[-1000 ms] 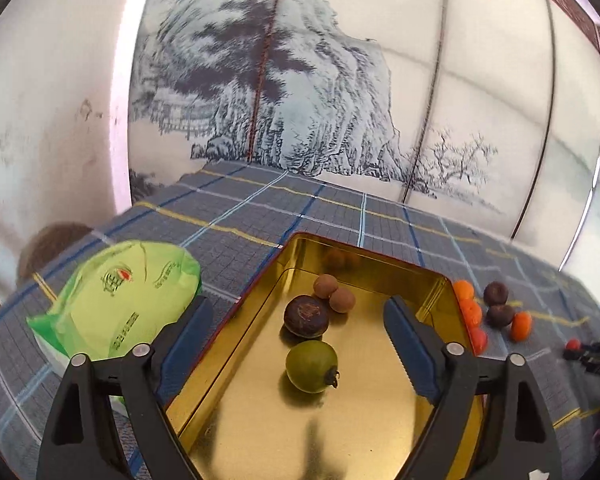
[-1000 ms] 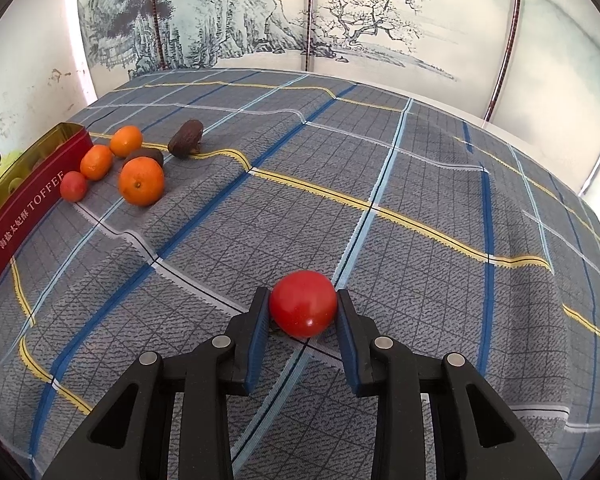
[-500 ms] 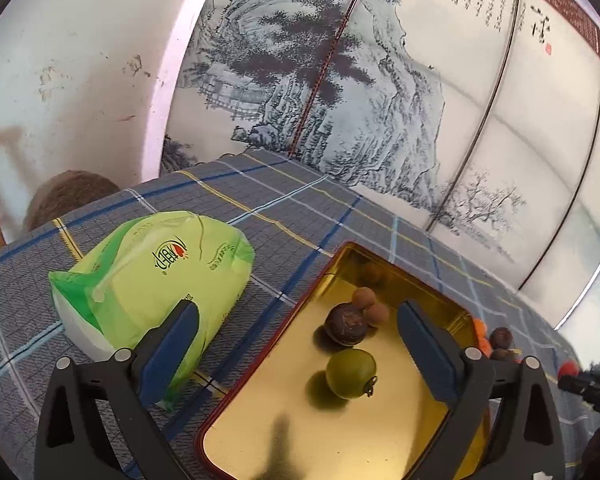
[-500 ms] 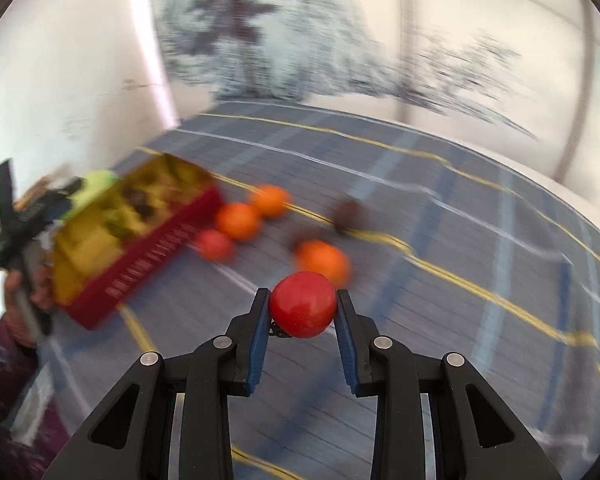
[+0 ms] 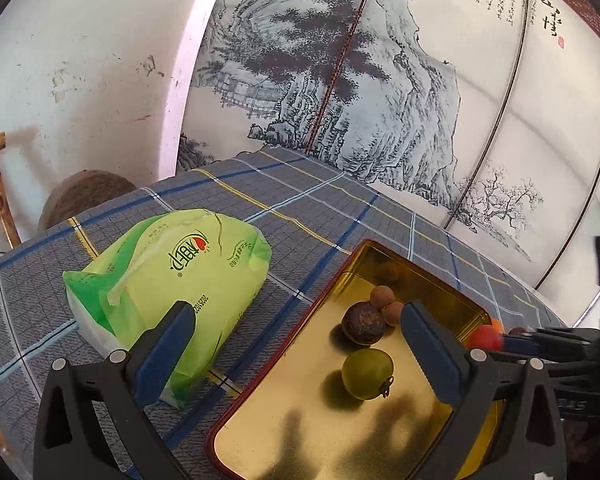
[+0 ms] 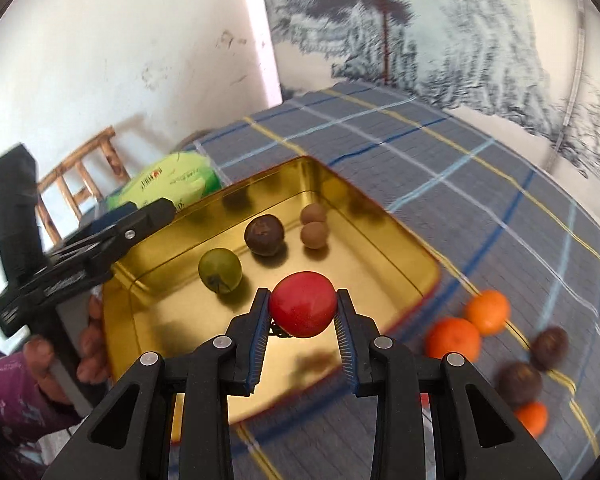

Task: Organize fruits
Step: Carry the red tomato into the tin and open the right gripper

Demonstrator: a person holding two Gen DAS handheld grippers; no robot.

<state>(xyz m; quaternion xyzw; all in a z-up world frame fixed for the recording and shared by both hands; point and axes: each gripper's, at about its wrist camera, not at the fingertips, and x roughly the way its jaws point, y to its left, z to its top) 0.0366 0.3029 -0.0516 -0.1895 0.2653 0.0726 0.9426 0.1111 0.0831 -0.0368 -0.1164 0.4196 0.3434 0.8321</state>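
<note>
Now the right gripper (image 6: 302, 332) hangs above the near part of the gold tin (image 6: 384, 236), where a second ago it was out over the bare checked cloth (image 6: 440, 152) with the tin far off to its left. Its jaws are pinched tight on a red tomato (image 6: 302, 304), the same narrow grip as before, and the tomato sits between the pads clear of the tin floor. The left gripper (image 5: 292, 340) has swung so that the green bag (image 5: 168, 280) fills more of its view; its jaws have just been opening and stand wide with nothing between them, one finger in front of the bag, the other in front of the tin's far side. Inside the tin a green fruit (image 6: 220, 270), a dark round fruit (image 6: 265, 235) and two small brown ones (image 6: 315, 226) lie as they did earlier. Beside the tin on the cloth are three oranges (image 6: 453, 338) and two dark fruits (image 6: 520, 382).

The right wrist view is smeared with motion blur, so those loose fruits are soft blobs and hard to name. From the left wrist view the right gripper (image 5: 496, 338) is mostly cut off at the edge, only its tip and the tomato (image 5: 485, 337) showing. A hand (image 6: 88, 344) on the left gripper's handle is half hidden.
</note>
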